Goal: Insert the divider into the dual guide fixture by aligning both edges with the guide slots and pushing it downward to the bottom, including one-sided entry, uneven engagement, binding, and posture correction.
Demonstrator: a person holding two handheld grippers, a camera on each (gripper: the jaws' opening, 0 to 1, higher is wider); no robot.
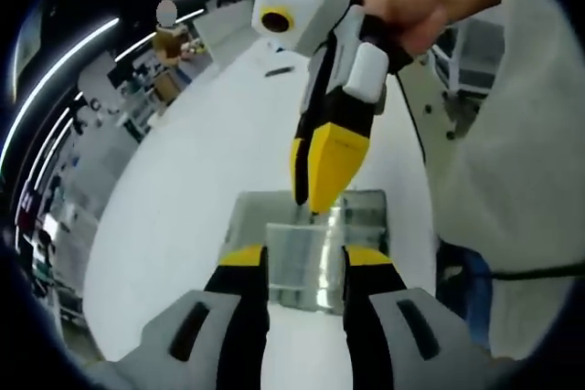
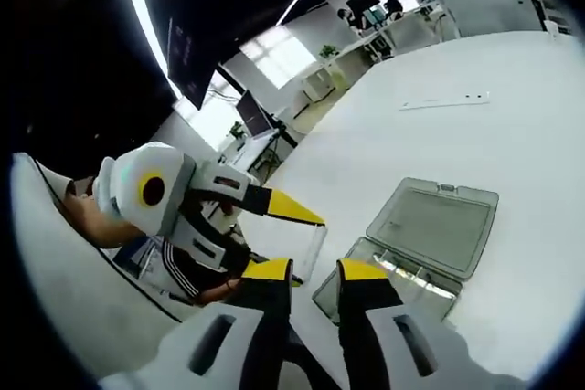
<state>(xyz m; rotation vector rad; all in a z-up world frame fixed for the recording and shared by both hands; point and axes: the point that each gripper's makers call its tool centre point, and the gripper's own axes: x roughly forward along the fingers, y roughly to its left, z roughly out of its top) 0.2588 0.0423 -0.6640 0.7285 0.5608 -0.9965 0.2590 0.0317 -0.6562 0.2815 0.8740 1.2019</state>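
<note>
Left gripper view: a clear plastic hinged case lies open on the white table. What it contains cannot be made out. A clear rectangular plastic divider stands upright at its near edge, between the 2 yellow-tipped black jaws of the left gripper. The jaws are parted to the divider's width and appear to clamp its side edges. The right gripper enters from above, held by a hand; its 2 yellow jaws are drawn together, tips at the divider's top edge. Whether they pinch it cannot be told. Shelving and ceiling light strips lie beyond the table.

Right gripper view: the case shows a tray part and a raised lid. The divider stands just left of it, touched by the left gripper from the left. The right gripper has its jaws slightly apart just beside the divider. The table carries a thin white strip. Desks and windows stand behind.
</note>
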